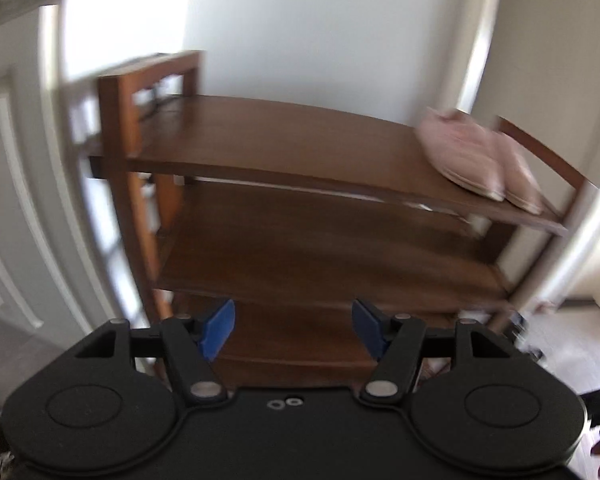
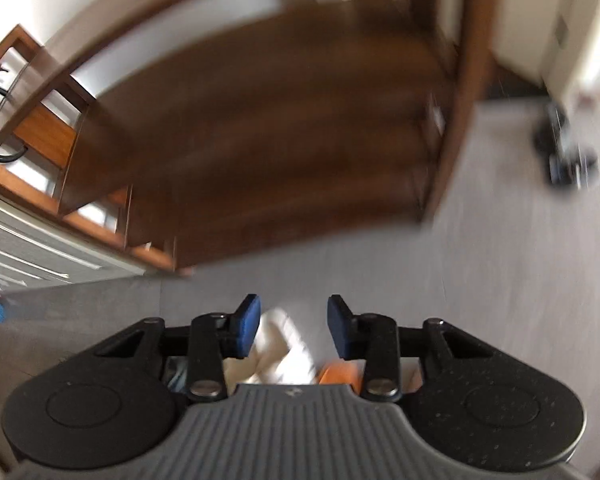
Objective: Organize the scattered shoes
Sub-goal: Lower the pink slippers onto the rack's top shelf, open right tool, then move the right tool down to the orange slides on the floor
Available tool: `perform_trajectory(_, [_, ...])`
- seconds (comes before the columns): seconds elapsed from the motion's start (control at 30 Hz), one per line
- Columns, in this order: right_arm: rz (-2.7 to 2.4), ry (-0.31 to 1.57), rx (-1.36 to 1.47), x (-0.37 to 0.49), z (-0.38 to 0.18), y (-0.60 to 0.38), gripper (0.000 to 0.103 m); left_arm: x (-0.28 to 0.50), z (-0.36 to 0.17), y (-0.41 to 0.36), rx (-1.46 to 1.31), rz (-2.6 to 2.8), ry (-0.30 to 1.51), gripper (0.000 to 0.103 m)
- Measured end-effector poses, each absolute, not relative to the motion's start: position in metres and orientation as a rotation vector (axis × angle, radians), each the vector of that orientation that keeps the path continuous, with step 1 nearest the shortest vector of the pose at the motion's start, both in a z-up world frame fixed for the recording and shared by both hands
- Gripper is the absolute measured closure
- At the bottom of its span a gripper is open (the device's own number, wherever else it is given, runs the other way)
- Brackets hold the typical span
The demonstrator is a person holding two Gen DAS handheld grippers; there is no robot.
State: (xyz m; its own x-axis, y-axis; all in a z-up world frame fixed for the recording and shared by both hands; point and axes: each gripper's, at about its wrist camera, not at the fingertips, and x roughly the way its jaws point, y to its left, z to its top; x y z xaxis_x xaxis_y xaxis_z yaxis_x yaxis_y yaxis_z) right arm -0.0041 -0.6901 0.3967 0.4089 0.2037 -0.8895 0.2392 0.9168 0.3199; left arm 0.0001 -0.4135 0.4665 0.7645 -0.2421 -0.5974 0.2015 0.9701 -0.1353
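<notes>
From my left camera I see the rack [image 1: 320, 148], a brown wooden unit with three shelves, filling the middle of the view. Its top shelf holds one pair of pink slippers [image 1: 480, 160], side by side and touching, out at 2 o'clock near the right end of the board. The middle and bottom shelves look bare as far as the blur lets me judge. My left gripper [image 1: 294, 326] hangs in front of the bottom shelf with its jaws wide and nothing between them. At 4 o'clock, on the pale floor beside the rack's right leg, sits something dark that I cannot make out.

The right camera looks steeply down and is badly smeared. The rack [image 2: 260, 128] spreads across the upper half, and grey floor [image 2: 480, 260] lies below it. My right gripper [image 2: 294, 328] has its jaws partly open, and they press on nothing. Past them, at 6 o'clock, a white shoe [image 2: 280, 356] lies on the floor with something orange [image 2: 336, 374] just beside it at its right. At 2 o'clock, well apart, a dark shoe [image 2: 564, 152] with blue on it lies on the floor.
</notes>
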Motion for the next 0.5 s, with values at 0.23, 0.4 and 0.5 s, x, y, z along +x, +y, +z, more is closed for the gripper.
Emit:
perform_trajectory(0.23, [-0.172, 0.997, 0.504, -0.091, 0.452, -0.674, 0.049, -0.015, 0.492, -0.451, 0.069, -0.521, 0.627, 0.038])
perform_trajectory(0.4, [-0.234, 0.903, 0.529, -0.133, 0.438, -0.682, 0.036, -0.046, 0.486, -0.483, 0.062, -0.512, 0.649, 0.038])
perform_trajectory(0.5, [-0.173, 0.886, 0.458, -0.142, 0.438, -0.694, 0.022, -0.061, 0.476, -0.510, 0.040, -0.497, 0.690, 0.038])
